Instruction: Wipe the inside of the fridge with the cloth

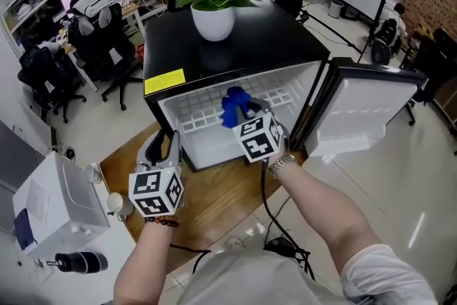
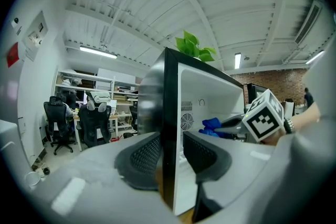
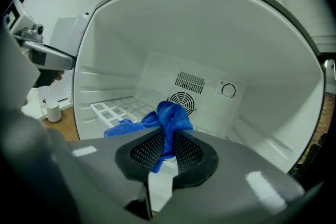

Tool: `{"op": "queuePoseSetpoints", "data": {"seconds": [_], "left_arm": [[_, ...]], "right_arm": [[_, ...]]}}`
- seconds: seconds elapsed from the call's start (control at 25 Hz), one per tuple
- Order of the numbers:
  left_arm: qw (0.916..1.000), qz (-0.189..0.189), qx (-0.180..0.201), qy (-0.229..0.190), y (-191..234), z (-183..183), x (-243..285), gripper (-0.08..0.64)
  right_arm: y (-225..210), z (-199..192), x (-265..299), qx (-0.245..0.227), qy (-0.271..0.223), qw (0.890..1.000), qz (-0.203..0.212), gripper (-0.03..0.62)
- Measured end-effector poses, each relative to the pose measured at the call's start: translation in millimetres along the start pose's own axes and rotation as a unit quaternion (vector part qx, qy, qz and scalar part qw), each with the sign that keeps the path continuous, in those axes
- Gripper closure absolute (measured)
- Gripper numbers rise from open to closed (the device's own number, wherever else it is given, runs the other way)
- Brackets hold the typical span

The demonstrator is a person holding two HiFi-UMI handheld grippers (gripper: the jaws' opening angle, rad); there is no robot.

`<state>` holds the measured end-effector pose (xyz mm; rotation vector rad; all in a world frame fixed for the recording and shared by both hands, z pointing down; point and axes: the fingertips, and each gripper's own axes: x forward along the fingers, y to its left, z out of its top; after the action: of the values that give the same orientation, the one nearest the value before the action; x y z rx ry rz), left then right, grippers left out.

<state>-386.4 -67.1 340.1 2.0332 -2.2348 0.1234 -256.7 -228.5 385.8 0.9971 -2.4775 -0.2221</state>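
Left tongs (image 2: 170,153) seemingly clamp one fridge (image 2: 212,93); one cloth (image 3: 170,119).

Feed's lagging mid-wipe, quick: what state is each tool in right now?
Left tool: closed on the fridge side wall.
Right tool: closed on the blue cloth.

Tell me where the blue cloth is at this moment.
In the head view the cloth is at centre, inside the open fridge, by its white shelf; it is pinched in the right tongs.
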Motion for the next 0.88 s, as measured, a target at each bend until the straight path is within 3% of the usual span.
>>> {"op": "queuePoseSetpoints", "data": {"seconds": [0.4,0.88], "left_arm": [[0.9998,0.017,-0.009,0.002,-9,4,2,0.431],[0.9991,0.040,-0.013,0.009,-2,-1,-4,0.432]], "right_arm": [[-65,-25,-14,0.007,0.022,0.999,-0.046,0.541],[-98,-39,-22,0.012,0.034,0.996,-0.077,0.541]]}}
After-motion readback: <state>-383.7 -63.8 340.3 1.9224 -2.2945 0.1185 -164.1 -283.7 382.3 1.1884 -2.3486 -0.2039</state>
